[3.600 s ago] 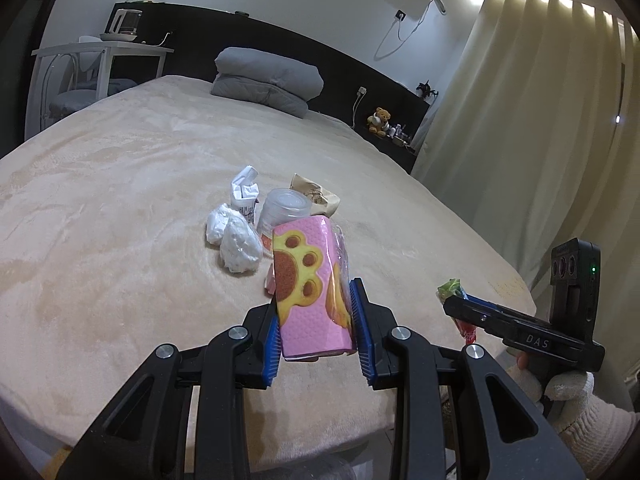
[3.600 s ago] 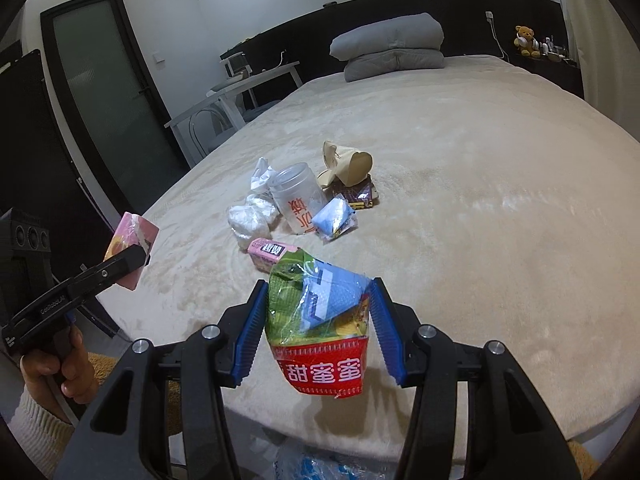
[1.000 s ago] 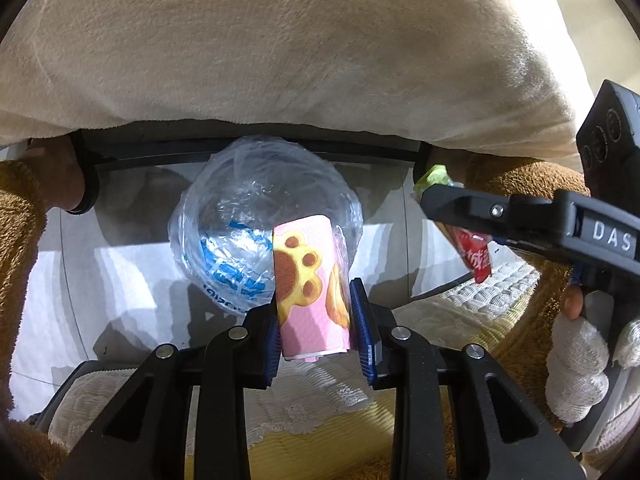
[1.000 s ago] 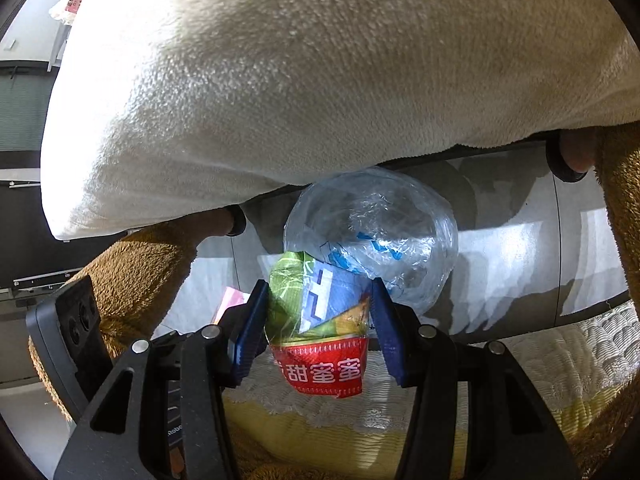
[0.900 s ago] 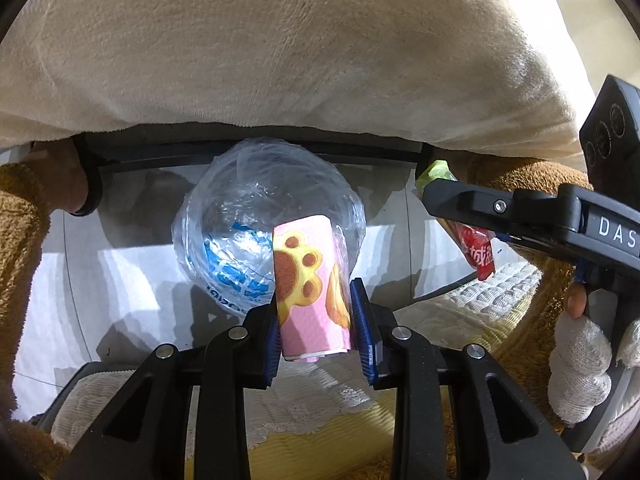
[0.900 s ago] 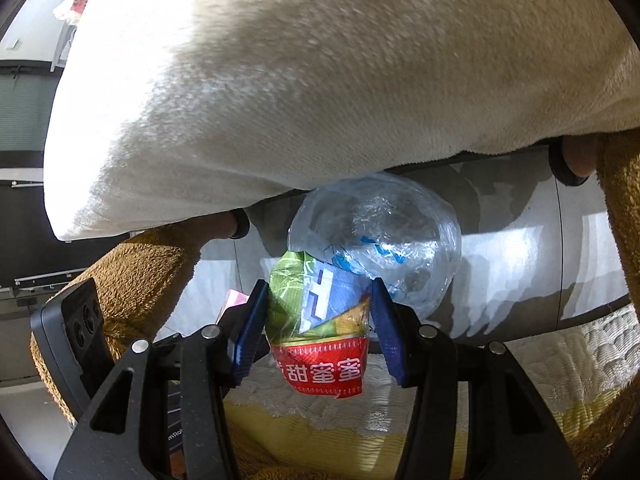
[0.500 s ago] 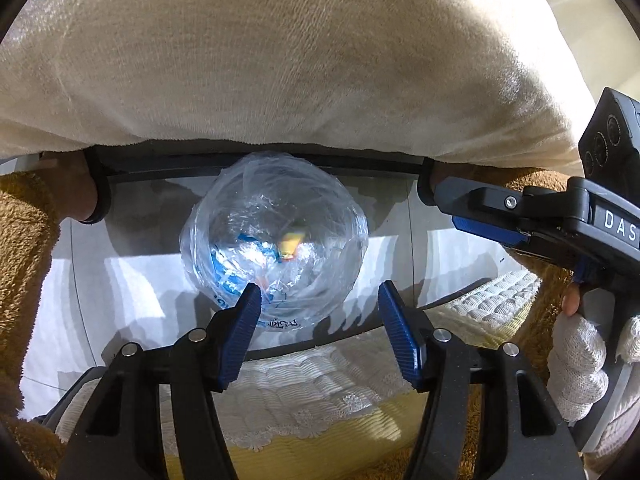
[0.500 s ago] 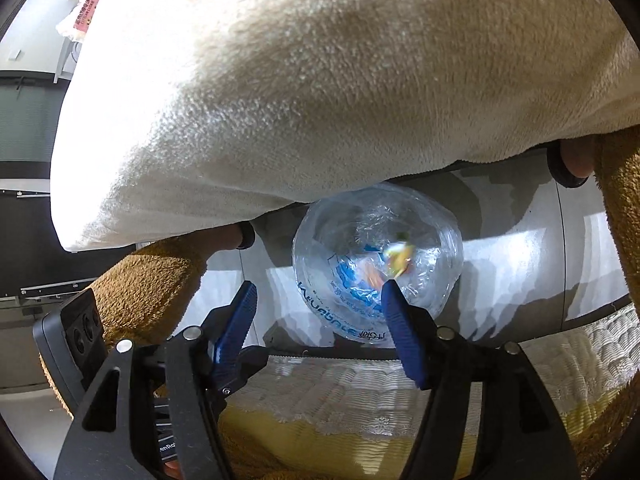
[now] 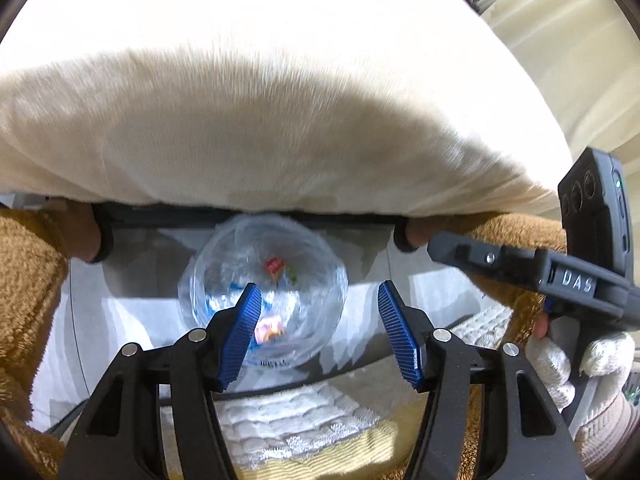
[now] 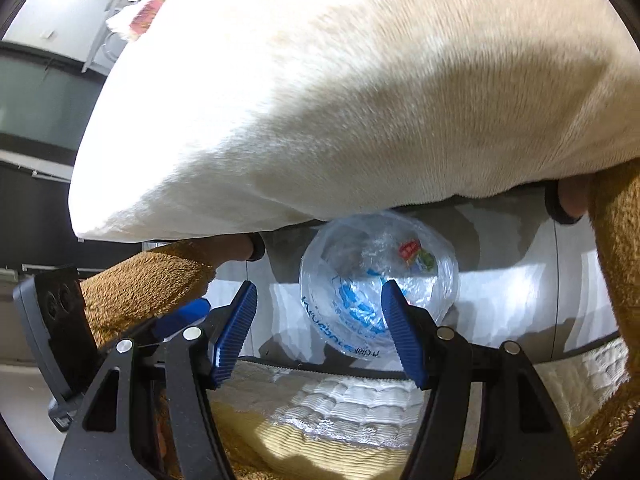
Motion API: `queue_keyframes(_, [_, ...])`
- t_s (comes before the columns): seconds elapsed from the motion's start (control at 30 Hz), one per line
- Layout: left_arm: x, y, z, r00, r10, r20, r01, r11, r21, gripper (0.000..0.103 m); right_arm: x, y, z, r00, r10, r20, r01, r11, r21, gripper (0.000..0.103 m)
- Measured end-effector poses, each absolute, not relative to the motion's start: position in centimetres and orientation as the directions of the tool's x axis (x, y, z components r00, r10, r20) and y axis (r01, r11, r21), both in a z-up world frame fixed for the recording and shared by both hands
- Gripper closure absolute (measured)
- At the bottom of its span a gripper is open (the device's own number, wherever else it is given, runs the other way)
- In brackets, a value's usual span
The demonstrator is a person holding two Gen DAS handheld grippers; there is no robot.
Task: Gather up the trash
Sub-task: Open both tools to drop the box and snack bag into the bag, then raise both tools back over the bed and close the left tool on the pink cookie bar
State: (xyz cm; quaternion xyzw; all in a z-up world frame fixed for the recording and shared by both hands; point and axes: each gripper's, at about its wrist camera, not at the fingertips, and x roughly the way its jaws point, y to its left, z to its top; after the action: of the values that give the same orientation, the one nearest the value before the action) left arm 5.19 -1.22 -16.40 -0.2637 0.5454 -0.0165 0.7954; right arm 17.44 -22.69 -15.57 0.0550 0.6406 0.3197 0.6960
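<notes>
Left wrist view: both grippers spread and bare above a clear bag.
Left gripper (image 9: pixel 320 334) and right gripper (image 10: pixel 318 332) gape over crinkly round plastic bag (image 9: pixel 262 276) holding wrappers (image 10: pixel 416 254), under plush blanket (image 9: pixel 280 120).

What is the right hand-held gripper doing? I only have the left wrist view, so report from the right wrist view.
Observer: The right hand-held gripper is open and holds nothing; its jaws are spread above the clear trash bag.
Operator: Now check the bed top for trash not yet collected.
Observer: There is some. At the upper left of the right wrist view, far across the cream blanket, white and red litter lies on the bed. It is too blurred to say what the pieces are.
</notes>
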Motion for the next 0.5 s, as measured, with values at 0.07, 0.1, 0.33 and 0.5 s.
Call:
queue_keyframes(0.07, [4.9,-1.1,-15.5,0.446,-0.301,-0.843,-0.246,0.864,-0.439,0.043,17.2,-23.0,-14.7,0.008,0.531,-0.847,-0.4,0.778,0.484,0.039])
queue_keyframes(0.1, [4.8,-1.1,-15.1,0.468,-0.294,-0.833,-0.237,0.866,-0.439,0.043,17.1,-23.2,-14.3,0.026,0.539,-0.842,-0.412,0.773,0.482,0.039])
queue_keyframes(0.33, [3.7,-1.3,-11.7,0.606,-0.205,-0.769,-0.196,0.898,-0.394,0.043,15.3,-24.5,-10.8,0.187,0.576,-0.796,-0.506,0.751,0.425,0.039])
queue_keyframes(0.5, [3.1,-2.1,-9.1,0.685,-0.137,-0.716,-0.149,0.935,-0.321,0.043,14.1,-25.5,-8.0,0.298,0.612,-0.733,-0.564,0.732,0.382,0.039])
